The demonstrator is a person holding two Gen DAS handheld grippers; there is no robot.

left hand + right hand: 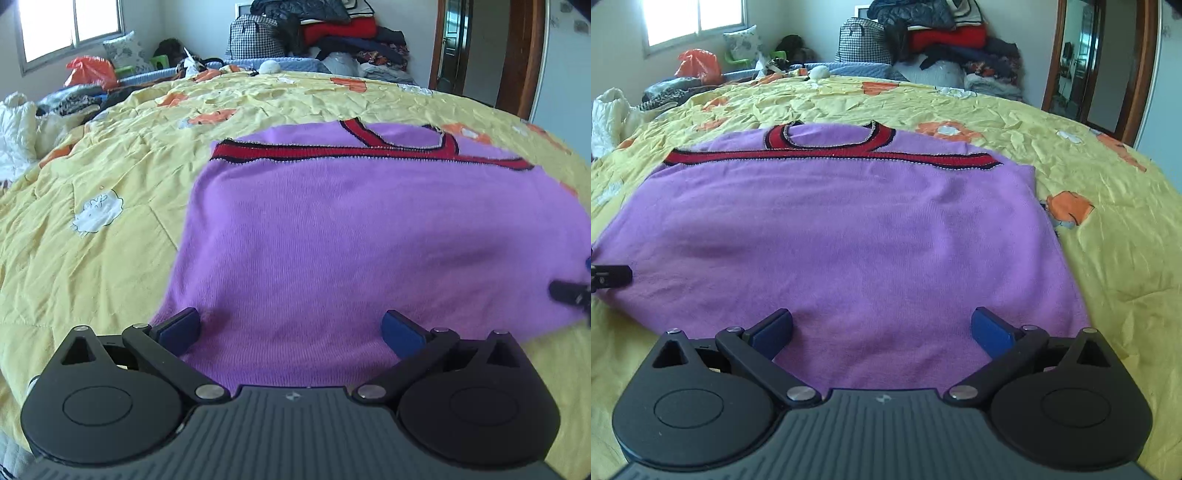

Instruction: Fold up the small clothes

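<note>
A purple knit top (351, 229) with red and black trim lies flat on a yellow quilt (92, 184); it also shows in the right wrist view (842, 236). Its red band (827, 155) runs across the far part, with the neckline beyond. My left gripper (291, 328) is open and empty, just above the top's near edge on the left side. My right gripper (882, 328) is open and empty above the near edge on the right side. The other gripper's tip shows at each view's side edge (570, 291) (611, 277).
The quilt (1108, 240) spreads wide on all sides of the top. A heap of clothes and bags (317, 33) is piled at the far end. An orange bag (92, 70) and white bedding (14, 125) lie far left. A doorway (1089, 62) stands far right.
</note>
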